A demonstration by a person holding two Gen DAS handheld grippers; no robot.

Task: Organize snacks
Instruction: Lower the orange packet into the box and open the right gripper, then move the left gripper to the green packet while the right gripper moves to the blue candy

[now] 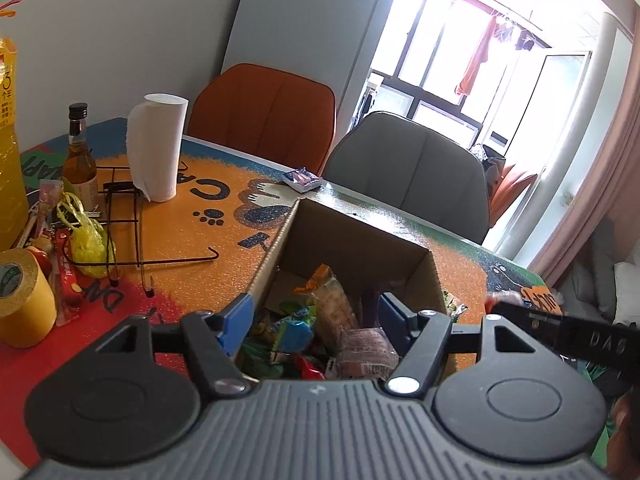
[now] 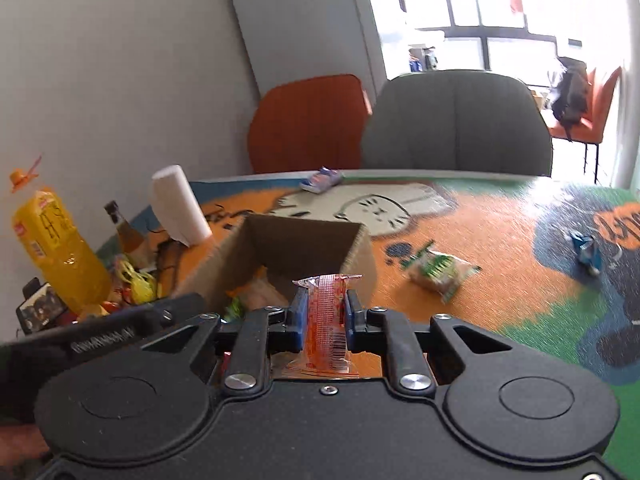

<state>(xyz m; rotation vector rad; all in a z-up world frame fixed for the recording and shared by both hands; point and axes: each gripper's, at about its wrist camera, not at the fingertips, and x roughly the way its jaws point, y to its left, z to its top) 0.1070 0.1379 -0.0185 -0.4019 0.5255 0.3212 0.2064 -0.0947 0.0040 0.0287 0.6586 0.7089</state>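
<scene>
The orange snack packet (image 2: 326,320) – long axis running along the jaws – is clamped in the right gripper (image 2: 323,320) just short of the cardboard box (image 2: 280,240), straight ahead, while the left gripper (image 1: 316,316) hangs over the box, jaws released.

1. The cardboard box (image 2: 296,240) stands on the tabletop (image 2: 500,220), with snack packets (image 1: 320,320) inside.
2. The paper towel roll (image 2: 180,204) and bottle (image 2: 124,228) stand left of it.
3. A loose snack packet (image 2: 440,272) lies to its right.
4. Two chairs (image 2: 456,120) stand behind the tabletop.
</scene>
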